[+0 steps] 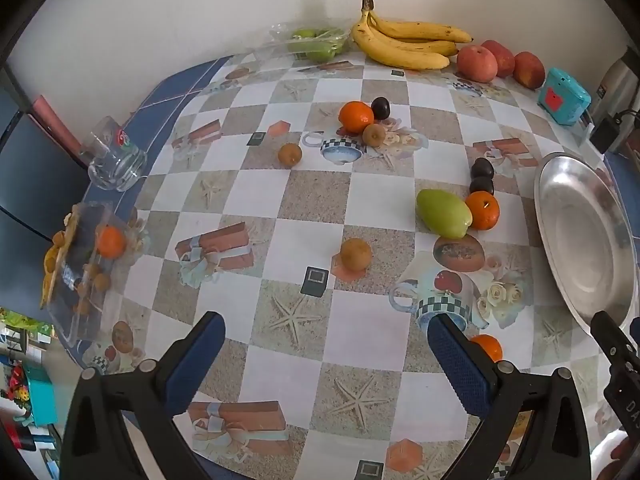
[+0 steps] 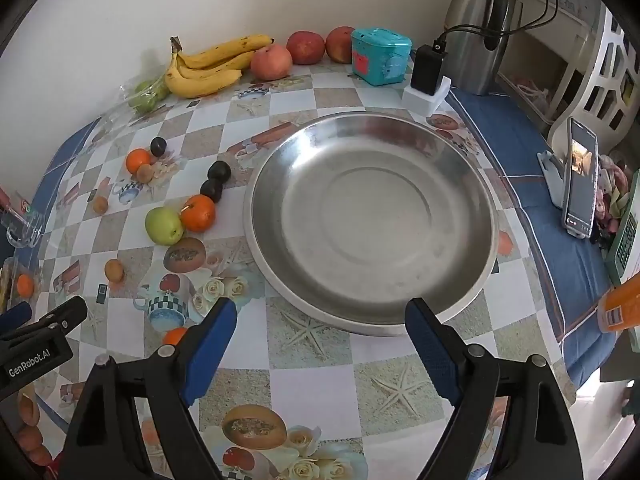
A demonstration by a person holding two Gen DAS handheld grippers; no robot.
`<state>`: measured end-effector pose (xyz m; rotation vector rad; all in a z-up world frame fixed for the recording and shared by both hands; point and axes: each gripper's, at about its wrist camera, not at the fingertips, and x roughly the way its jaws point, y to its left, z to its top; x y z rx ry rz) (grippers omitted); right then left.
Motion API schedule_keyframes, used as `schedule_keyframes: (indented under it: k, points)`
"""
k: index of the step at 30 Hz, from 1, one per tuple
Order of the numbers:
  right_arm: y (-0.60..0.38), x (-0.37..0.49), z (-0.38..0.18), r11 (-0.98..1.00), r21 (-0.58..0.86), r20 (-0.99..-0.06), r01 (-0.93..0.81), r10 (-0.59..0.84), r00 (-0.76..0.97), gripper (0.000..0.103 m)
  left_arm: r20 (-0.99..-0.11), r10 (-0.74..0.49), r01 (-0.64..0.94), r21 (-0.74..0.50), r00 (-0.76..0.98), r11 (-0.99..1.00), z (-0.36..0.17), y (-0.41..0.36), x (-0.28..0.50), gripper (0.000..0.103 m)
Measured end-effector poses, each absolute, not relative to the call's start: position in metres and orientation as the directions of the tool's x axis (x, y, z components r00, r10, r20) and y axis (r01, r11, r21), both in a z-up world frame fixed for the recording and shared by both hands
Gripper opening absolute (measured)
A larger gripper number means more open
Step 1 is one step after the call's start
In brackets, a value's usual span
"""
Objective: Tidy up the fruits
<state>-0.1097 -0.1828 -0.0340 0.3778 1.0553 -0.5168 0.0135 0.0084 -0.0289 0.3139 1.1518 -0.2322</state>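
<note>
Loose fruit lies on the patterned tablecloth. A green pear [image 1: 443,213] touches an orange [image 1: 482,210], with two dark plums [image 1: 481,176] behind them. A brown kiwi [image 1: 355,255] sits alone mid-table. Farther back are another orange [image 1: 356,116], a plum [image 1: 380,107] and two small kiwis [image 1: 373,134]. One more orange [image 1: 489,346] peeks out beside my left gripper [image 1: 324,344], which hangs open over bare cloth. The steel bowl [image 2: 370,220] holds nothing. My right gripper [image 2: 320,326] stands open just short of the bowl's near rim.
Bananas [image 1: 404,40], three apples [image 1: 500,62] and a bag of green fruit [image 1: 316,42] line the back wall. A teal box [image 2: 380,56], charger [image 2: 427,68], thermos [image 2: 476,24] and a phone on a stand [image 2: 580,180] stand at the right. A glass mug [image 1: 114,158] and a clear fruit box [image 1: 84,264] sit at the left edge.
</note>
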Motion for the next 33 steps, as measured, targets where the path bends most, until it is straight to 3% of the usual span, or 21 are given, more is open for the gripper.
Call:
schedule_keyframes:
  k: [33]
  points:
    - [-0.1823, -0.1097, -0.0343, 0.823, 0.046, -0.893, 0.567, -0.221, 0.393, 0.087, -0.921, -0.017, 0.334, 0.124, 0.39, 0.934, -0.0293, 0.0087, 0.0128, 0.102]
